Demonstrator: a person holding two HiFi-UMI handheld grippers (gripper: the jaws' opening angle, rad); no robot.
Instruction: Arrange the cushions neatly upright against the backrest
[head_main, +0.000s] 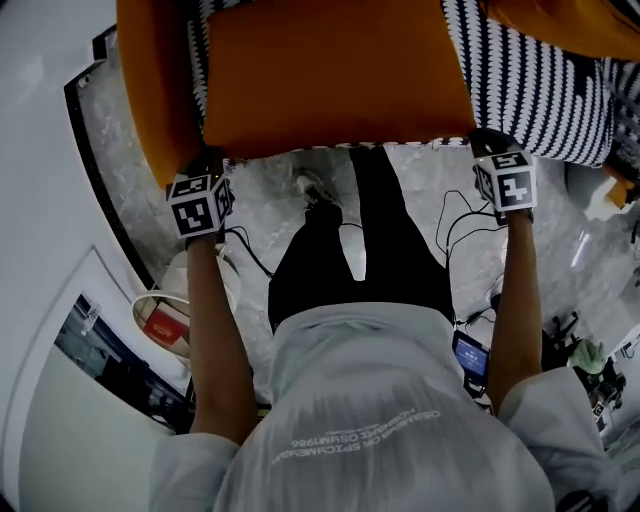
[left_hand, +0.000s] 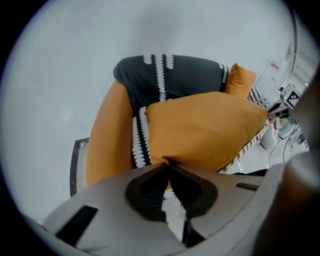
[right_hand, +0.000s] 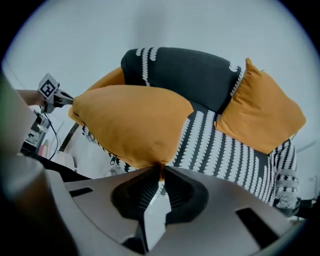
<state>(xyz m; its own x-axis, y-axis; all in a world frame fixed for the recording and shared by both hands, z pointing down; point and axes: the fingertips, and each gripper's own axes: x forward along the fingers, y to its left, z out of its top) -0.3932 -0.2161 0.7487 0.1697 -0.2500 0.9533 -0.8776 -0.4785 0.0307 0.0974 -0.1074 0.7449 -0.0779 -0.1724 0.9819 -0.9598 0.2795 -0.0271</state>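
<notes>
A large orange cushion (head_main: 335, 75) hangs above the striped black-and-white sofa seat (right_hand: 210, 145), held by its two near corners. My left gripper (head_main: 210, 162) is shut on the cushion's left corner (left_hand: 166, 165). The right gripper (head_main: 487, 145) pinches the other near corner (right_hand: 161, 167). The cushion's underside edge shows a black-and-white pattern. A second orange cushion (right_hand: 260, 117) leans tilted on one corner against the dark backrest (right_hand: 180, 70) at the sofa's right end. It also shows in the left gripper view, behind the held cushion (left_hand: 239, 80).
The sofa has an orange armrest (left_hand: 107, 135) on its left side. Below me are my legs, a shoe (head_main: 318, 190) and cables (head_main: 455, 225) on the marble floor. A round white bin (head_main: 160, 320) sits at the left, a small screen device (head_main: 470, 355) at the right.
</notes>
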